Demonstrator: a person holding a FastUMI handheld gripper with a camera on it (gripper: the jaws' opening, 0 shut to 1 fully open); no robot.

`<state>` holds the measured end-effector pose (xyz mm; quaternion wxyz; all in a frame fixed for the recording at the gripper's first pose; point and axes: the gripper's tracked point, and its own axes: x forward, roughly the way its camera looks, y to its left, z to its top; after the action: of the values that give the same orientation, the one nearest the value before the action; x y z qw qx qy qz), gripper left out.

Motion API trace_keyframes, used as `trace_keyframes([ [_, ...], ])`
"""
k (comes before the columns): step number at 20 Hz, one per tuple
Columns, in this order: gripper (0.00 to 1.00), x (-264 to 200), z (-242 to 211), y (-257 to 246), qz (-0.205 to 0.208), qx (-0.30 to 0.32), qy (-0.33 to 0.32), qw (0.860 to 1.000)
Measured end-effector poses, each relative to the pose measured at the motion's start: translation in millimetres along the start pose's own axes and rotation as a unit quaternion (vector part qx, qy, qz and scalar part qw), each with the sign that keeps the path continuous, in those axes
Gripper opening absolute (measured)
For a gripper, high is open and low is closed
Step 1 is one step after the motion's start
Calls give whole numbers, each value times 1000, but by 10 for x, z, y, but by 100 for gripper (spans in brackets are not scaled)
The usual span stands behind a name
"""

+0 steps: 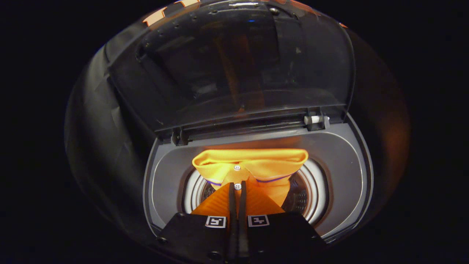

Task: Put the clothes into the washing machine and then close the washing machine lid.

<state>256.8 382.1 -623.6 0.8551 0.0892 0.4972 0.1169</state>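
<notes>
An orange polo shirt [253,165] with white buttons and a folded collar hangs over the round drum opening [311,198] of a grey top-loading washing machine [340,161]. My gripper [237,187] is shut on the shirt's button placket, both fingers pinched close together on the cloth just below the collar. The collar lies ahead of the fingertips, over the far side of the opening. The machine's dark see-through lid [234,66] stands raised upright behind the drum, held by its hinges [316,121].
The perforated metal drum wall [302,200] shows to the right of the shirt. The grey top panel rings the opening. Dark booth cloth [95,121] surrounds the machine on the left and behind.
</notes>
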Motion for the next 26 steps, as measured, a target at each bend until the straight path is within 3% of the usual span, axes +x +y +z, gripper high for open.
trace_keyframes([
  [18,10,378,-217,-260,-47,0,45,998],
  [20,18,351,-195,-224,-38,5,40,998],
  [22,17,329,-146,-253,-44,7,32,999],
  [26,52,277,-114,-318,-55,0,29,998],
])
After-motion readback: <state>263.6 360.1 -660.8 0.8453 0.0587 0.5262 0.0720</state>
